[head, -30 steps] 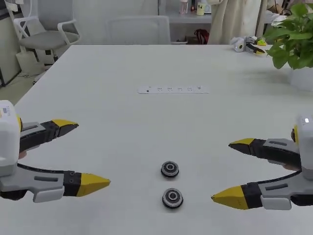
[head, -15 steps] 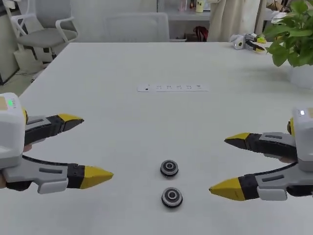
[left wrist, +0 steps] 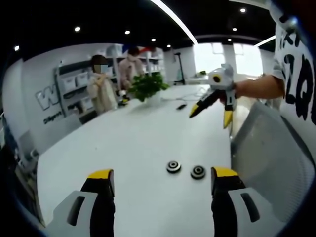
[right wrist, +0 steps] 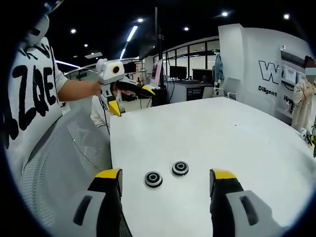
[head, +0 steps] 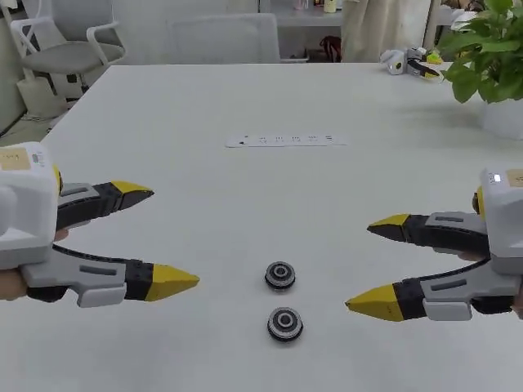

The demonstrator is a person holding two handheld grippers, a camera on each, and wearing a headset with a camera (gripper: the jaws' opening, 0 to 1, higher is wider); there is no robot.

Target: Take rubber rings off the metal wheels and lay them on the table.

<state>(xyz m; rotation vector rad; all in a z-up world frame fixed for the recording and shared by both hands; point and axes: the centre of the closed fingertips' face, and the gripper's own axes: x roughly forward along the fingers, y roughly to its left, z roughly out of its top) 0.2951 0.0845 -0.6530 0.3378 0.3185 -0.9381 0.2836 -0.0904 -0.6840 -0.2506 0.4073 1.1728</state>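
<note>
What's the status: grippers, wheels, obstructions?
Left gripper open, right gripper open, both empty. Far wheel, near wheel flat on table, rings on. Nothing between jaws and wheels.

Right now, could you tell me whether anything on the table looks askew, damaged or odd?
Nothing stands out. The far wheel and near wheel lie flat and apart on the table, rubber rings on. The left gripper and right gripper hover either side, jaws open.
</note>
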